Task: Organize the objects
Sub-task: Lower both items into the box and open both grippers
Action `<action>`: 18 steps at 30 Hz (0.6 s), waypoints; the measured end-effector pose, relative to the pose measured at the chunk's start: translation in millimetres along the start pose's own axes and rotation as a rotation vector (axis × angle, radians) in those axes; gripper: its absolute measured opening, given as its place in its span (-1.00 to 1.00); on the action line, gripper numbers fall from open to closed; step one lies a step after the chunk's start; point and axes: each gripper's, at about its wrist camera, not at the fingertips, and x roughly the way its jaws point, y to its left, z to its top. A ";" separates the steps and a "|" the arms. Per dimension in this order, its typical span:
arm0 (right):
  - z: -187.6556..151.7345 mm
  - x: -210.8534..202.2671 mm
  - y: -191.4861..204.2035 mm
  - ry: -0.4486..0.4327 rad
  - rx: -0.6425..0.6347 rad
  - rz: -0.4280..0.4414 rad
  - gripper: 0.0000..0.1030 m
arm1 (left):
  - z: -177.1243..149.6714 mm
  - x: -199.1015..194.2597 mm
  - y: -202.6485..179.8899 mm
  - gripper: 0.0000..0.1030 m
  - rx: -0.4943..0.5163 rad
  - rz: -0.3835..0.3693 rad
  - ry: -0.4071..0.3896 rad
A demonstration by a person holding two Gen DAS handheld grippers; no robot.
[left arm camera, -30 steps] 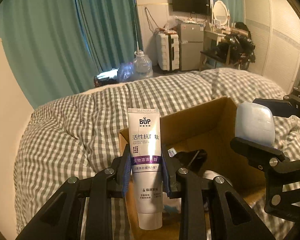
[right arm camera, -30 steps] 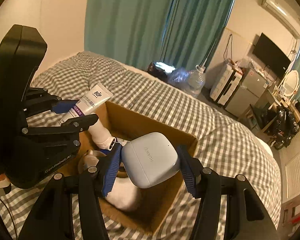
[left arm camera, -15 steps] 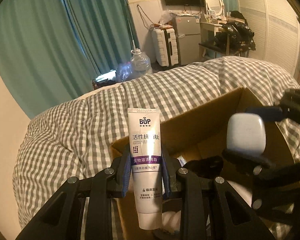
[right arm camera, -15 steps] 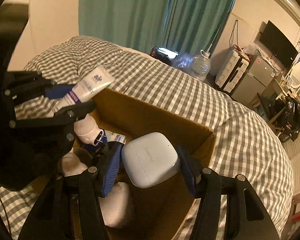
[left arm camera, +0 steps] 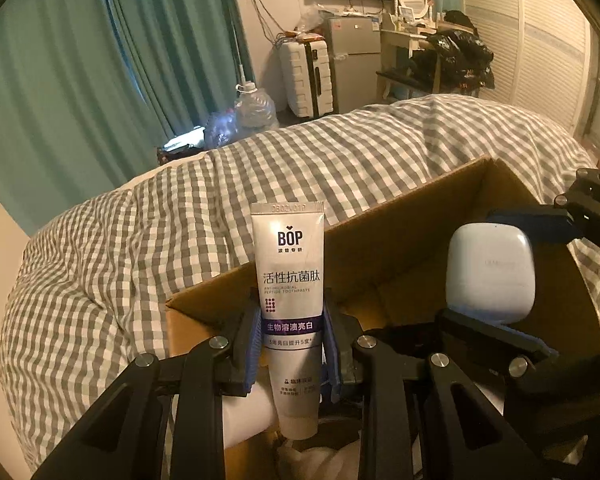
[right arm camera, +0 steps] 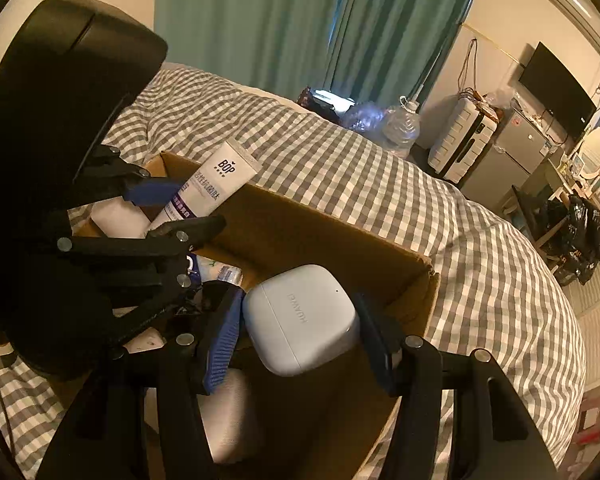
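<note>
The left claw point(left arm camera: 291, 344) is closed on a white tube point(left arm camera: 290, 304), held upright over the near corner of the box point(left arm camera: 384, 240). The right claw point(right arm camera: 300, 326) grips a pale case point(right arm camera: 302, 316) above the box's inside. The box sits on a checked bed point(left arm camera: 140, 240); teal curtains point(left arm camera: 100, 60) hang behind.

A cardboard box point(right arm camera: 332, 236) sits on the bed point(right arm camera: 380, 184), with both grippers above its open top. The left gripper point(left arm camera: 291, 344) clamps a toothpaste tube point(left arm camera: 290, 300) over the box's left end; to its right, the right gripper point(right arm camera: 300, 320) clasps an earbud case point(right arm camera: 300, 316). Behind the bed stand a water jug point(left arm camera: 255, 108), a suitcase point(left arm camera: 308, 76) and a fridge point(left arm camera: 354, 60).
</note>
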 end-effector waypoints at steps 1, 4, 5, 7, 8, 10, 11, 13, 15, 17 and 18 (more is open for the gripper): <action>-0.4 1.6 -0.8 0.002 0.001 0.000 0.08 | 1.0 0.9 -0.2 -0.48 0.002 0.001 0.000; -1.9 6.0 -3.8 0.011 0.007 0.009 0.08 | 1.5 2.1 1.2 -0.47 0.007 -0.009 0.000; -2.6 6.6 -4.7 0.014 0.007 0.012 0.08 | 0.7 2.7 1.7 -0.42 0.006 -0.015 0.001; -3.9 6.8 -4.6 0.020 0.005 0.021 0.08 | -1.7 4.1 3.0 -0.33 0.005 -0.026 0.008; -4.5 6.3 -4.0 0.020 0.002 0.023 0.08 | -2.4 5.4 3.0 -0.15 0.004 -0.020 0.014; -5.3 4.3 -1.8 0.017 -0.003 0.028 0.08 | -3.5 7.1 4.6 0.03 -0.004 -0.008 0.024; -5.7 3.6 -1.0 0.016 -0.007 0.031 0.09 | -3.6 7.5 4.9 0.08 -0.008 -0.012 0.026; -6.4 0.3 0.5 0.008 -0.014 0.029 0.14 | -4.8 6.5 7.3 0.19 -0.019 -0.014 0.027; -6.7 -4.8 -1.2 -0.004 -0.007 0.027 0.25 | -6.6 3.3 11.4 0.33 -0.038 -0.010 0.025; -6.8 -9.7 -3.5 -0.012 0.003 0.026 0.26 | -7.2 -1.4 16.1 0.53 -0.065 -0.005 0.015; -7.0 -11.7 -4.2 -0.015 0.006 0.025 0.30 | -7.2 -4.1 18.7 0.55 -0.081 -0.009 0.008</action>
